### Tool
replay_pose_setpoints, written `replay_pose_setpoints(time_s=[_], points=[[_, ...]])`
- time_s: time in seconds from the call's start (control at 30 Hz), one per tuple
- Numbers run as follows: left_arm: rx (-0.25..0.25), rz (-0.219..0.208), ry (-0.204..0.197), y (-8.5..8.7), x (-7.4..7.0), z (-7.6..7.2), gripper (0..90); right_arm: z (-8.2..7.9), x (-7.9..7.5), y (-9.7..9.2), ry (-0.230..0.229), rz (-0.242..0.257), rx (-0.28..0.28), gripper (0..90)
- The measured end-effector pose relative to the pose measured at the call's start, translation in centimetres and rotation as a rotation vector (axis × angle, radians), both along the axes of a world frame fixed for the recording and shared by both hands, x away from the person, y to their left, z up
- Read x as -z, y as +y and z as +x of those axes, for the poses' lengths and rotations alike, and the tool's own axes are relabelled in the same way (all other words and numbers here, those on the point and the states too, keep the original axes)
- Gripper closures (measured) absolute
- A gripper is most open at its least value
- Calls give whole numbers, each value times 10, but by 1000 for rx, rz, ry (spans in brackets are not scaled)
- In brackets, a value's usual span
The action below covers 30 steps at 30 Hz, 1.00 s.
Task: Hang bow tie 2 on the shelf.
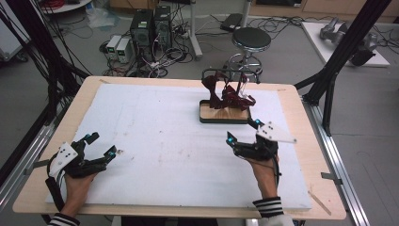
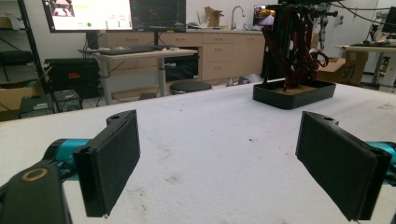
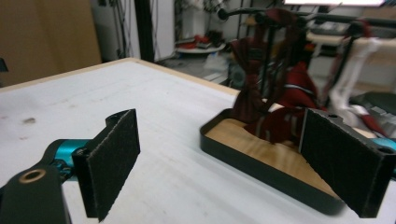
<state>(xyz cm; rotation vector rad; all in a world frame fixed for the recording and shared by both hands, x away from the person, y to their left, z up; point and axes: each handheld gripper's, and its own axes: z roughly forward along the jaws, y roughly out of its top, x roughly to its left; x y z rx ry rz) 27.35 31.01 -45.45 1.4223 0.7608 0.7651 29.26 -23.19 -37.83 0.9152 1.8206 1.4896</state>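
Note:
A black tray (image 1: 224,118) with a wooden floor sits right of centre on the far half of the white board. A thin black rack (image 1: 210,73) rises from it, draped with dark red cloth (image 1: 229,97). My right gripper (image 1: 243,131) is just in front of the tray, open, with nothing between its pads. In the right gripper view the tray (image 3: 243,154) and the cloth (image 3: 285,93) lie close ahead of my right gripper (image 3: 222,121). My left gripper (image 1: 101,144) rests open and empty at the near left of the board. From my left gripper (image 2: 222,126) the tray (image 2: 294,95) stands far off.
A white foam board (image 1: 155,141) covers most of the wooden table (image 1: 89,89). A round black stool (image 1: 251,40) stands behind the far edge. Computer towers (image 1: 150,26) and cables lie on the floor beyond. A slanted black frame post (image 1: 346,44) rises past the right edge.

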Motion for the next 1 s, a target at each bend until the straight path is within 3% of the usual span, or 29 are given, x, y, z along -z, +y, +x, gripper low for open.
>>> replay_pose_setpoints(time_s=[0.1,0.2,0.47,0.57,0.63,0.87,1.0], points=[[2,-3,-4,0,0,0,141,-12,17,-10,-35,51,18,115],[2,-5,-5,0,0,0,141,-21,29,-18,-68,56,37,115],[-4,-1,-9,0,0,-3,141,-38,54,-32,-97,102,65,115],[-3,0,-12,-1,0,-4,141,-40,59,-35,-116,68,68,115],[-3,3,-12,-1,0,-4,141,-42,62,-37,-119,94,65,115],[-3,2,-10,-1,0,-4,141,-43,75,-37,-106,82,68,115],[-6,-1,-8,-1,0,-3,141,-44,75,-36,-122,69,67,115]])
